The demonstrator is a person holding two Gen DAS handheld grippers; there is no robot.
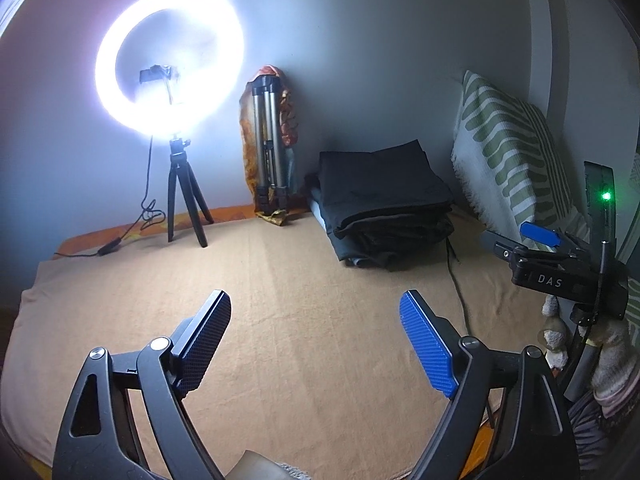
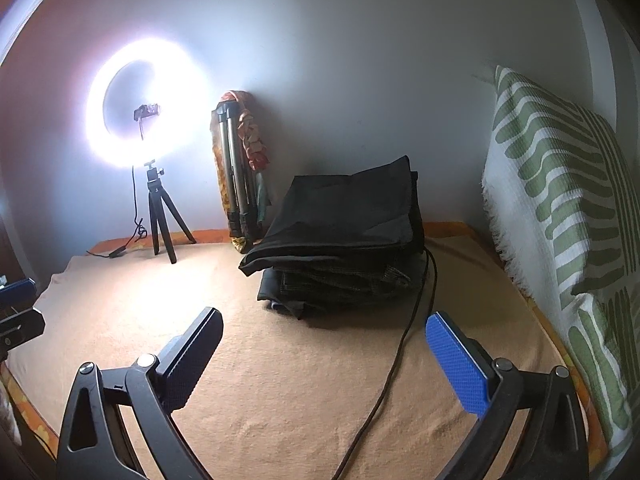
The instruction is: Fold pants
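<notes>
A stack of folded dark pants lies at the back of a bed covered by a tan sheet, against the wall. My left gripper hovers over the bare sheet in front of the stack, open, with nothing between its blue-padded fingers. In the right wrist view my right gripper is open wide and empty too, just short of the stack's near edge. The right gripper's body shows at the right edge of the left wrist view, and the left gripper's finger peeks in at the right wrist view's left edge.
A lit ring light on a small black tripod stands at the back left, its cable on the sheet. A folded silver tripod leans on the wall. A green-striped pillow stands at the right. A black cable runs beside the stack.
</notes>
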